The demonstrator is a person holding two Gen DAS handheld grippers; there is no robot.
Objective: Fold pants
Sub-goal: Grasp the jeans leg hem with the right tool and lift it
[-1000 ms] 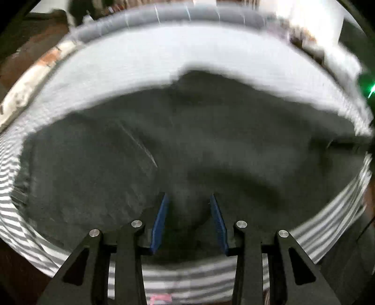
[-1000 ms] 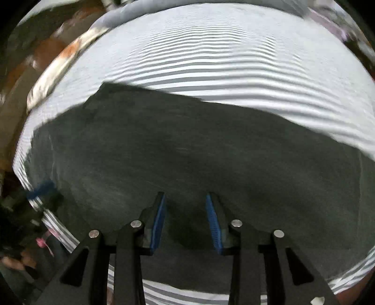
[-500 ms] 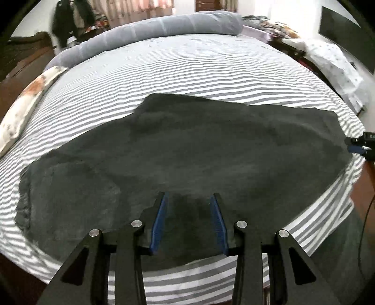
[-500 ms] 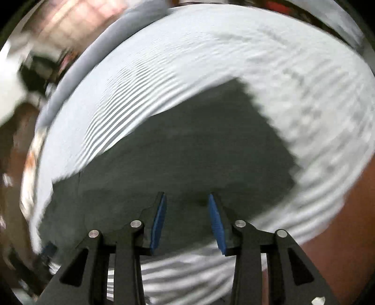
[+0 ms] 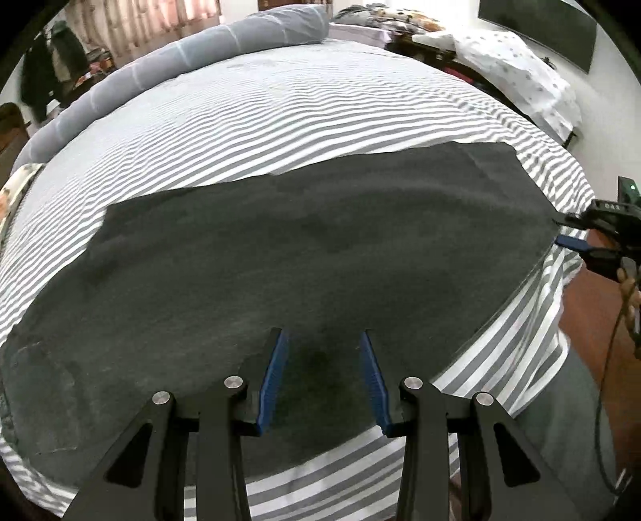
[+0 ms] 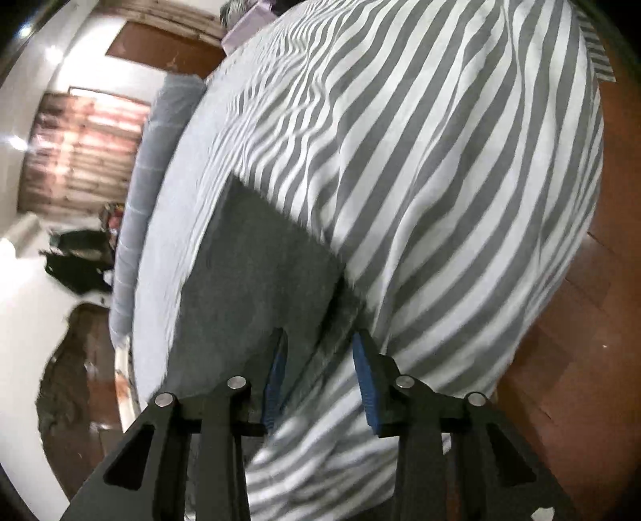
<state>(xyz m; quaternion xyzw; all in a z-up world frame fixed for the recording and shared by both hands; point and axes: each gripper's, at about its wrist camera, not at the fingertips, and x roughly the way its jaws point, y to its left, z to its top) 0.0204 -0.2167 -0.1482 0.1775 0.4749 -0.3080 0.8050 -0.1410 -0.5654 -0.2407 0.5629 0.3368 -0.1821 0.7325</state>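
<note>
Striped grey-and-white bedding (image 5: 304,120) covers the bed we work over, with a long grey bolster (image 5: 192,60) along its far side and pink curtains (image 5: 160,24) behind it. We see the dark grey pants (image 5: 304,256) laid out flat across the near part of the bed, reaching from its left edge almost to the right corner.

From the left wrist view we look down over the whole spread of cloth. Our left tool (image 5: 325,376) hangs above the near edge of the pants with its blue pads part way apart and nothing between them. At the far right of this view the right tool (image 5: 577,240) shows at the corner of the pants, a cable trailing below it.

The right wrist view is rolled to one side and shows what the other cannot: the end of the pants (image 6: 256,288) seen close, with its corner lying between the blue pads of the right tool (image 6: 318,360). Those pads are closing, yet a gap shows beside the cloth, so we see no grip. This view also shows the brown wooden floor (image 6: 581,340) beside the bed.
</note>
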